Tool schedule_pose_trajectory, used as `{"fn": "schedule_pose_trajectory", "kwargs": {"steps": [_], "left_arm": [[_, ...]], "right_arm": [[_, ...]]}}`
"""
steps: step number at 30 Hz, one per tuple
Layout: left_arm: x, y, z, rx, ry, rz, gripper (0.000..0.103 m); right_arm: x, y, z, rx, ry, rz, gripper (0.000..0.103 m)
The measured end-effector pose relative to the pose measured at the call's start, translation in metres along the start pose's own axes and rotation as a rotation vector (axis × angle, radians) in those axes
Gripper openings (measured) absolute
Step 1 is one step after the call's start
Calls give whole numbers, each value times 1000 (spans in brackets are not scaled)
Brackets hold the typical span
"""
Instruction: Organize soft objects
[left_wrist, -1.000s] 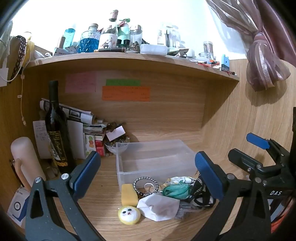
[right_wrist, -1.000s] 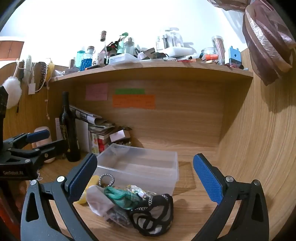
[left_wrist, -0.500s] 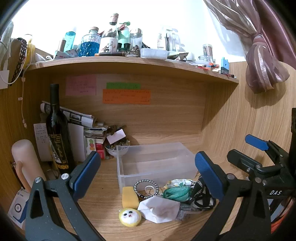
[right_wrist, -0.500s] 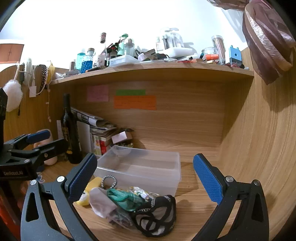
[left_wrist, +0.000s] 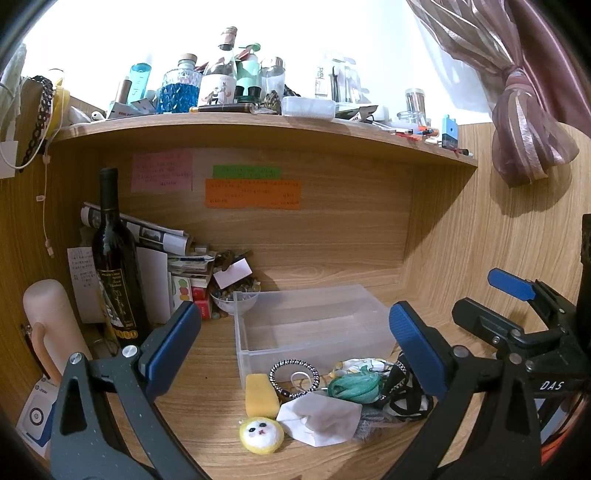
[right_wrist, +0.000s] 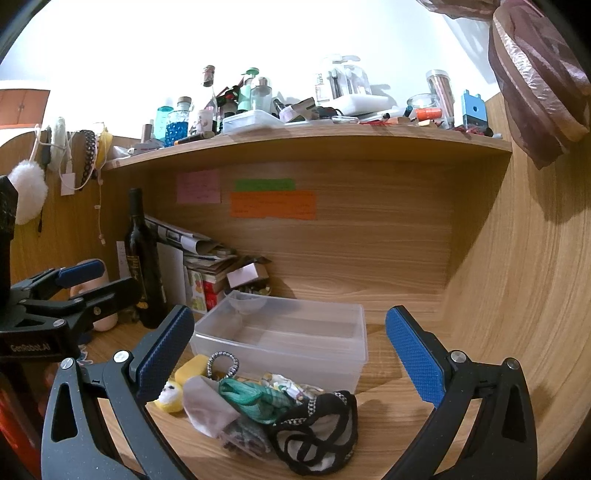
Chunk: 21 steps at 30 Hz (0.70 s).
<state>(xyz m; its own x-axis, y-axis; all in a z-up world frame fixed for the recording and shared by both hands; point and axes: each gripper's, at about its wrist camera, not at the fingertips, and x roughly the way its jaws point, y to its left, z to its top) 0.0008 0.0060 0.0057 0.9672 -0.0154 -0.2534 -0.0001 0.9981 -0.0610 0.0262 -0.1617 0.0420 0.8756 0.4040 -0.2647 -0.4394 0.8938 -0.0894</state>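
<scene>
Both wrist views have crept slightly back from the clear bin (left_wrist: 310, 325); I see little else changed. Left gripper (left_wrist: 295, 347) and right gripper (right_wrist: 290, 354) gape wide, holding nothing. Soft pile (right_wrist: 273, 410) sits just in front of the bin (grey scrap underneath hard to identify, partly hidden).

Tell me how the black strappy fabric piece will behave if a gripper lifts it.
The black strappy fabric piece lies crumpled in loops, so it is probably floppy and will dangle. Its straps touch the green fabric, so that may snag and drag along. It looks light.
</scene>
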Motion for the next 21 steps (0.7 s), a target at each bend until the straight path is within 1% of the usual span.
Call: {"fn": "schedule_pose_trajectory", "kwargs": {"steps": [21], "left_arm": [[4, 3, -1, -4, 1, -2, 103]], "right_arm": [[4, 0, -1, 7, 1, -2, 103]]}}
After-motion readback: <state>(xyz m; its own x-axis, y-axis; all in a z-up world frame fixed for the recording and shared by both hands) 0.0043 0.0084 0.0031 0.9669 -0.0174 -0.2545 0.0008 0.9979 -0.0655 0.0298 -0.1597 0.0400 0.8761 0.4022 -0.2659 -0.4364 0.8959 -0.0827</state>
